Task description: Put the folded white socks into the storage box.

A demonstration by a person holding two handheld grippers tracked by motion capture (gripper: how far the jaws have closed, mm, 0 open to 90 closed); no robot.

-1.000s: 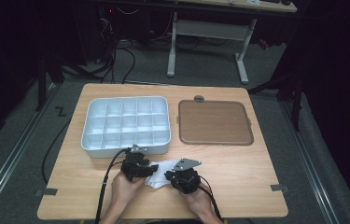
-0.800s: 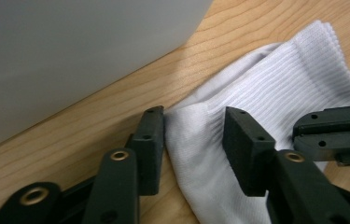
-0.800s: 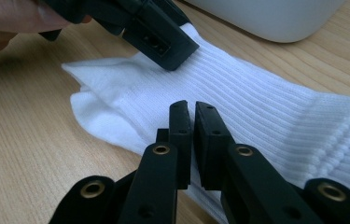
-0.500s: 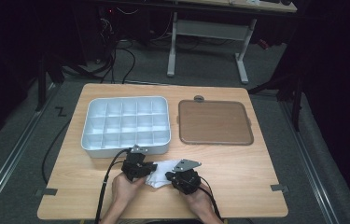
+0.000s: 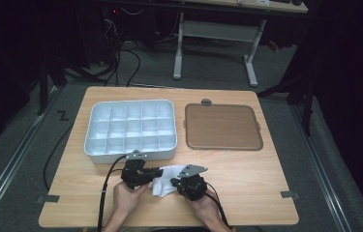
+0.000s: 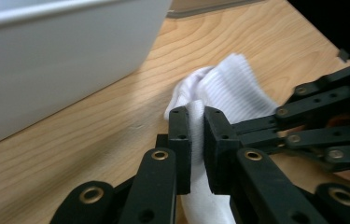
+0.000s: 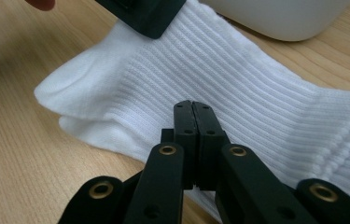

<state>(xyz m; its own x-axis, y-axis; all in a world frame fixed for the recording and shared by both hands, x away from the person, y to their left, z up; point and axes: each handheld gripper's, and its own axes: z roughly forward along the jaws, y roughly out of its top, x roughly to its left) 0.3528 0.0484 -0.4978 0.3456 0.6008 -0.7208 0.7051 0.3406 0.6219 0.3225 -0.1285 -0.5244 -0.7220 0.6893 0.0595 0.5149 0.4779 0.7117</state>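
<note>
— Where's the sock (image 5: 165, 179)?
— On the table's (image 5: 266, 174) near edge, stretched between the hands. Left gripper (image 6: 197, 135) has just closed, pinching a fold; right gripper (image 7: 194, 140) clamps the other end.

a wooden table (image 5: 266, 193) stands on a grey floor. on the left of it sits a white tray (image 5: 130, 129) with many small boxes inside. to the right of the tray lies a flat brown tray (image 5: 221, 126), and a small grey clip (image 5: 206, 102) sits at its far edge. at the near edge, two hands come in, each with a black gripper. the left gripper (image 5: 156, 172) and the right gripper (image 5: 175, 182) meet at a white sock (image 5: 164, 180) between them, just in front of the white tray. black cables (image 5: 105, 186) trail back from them.
</note>
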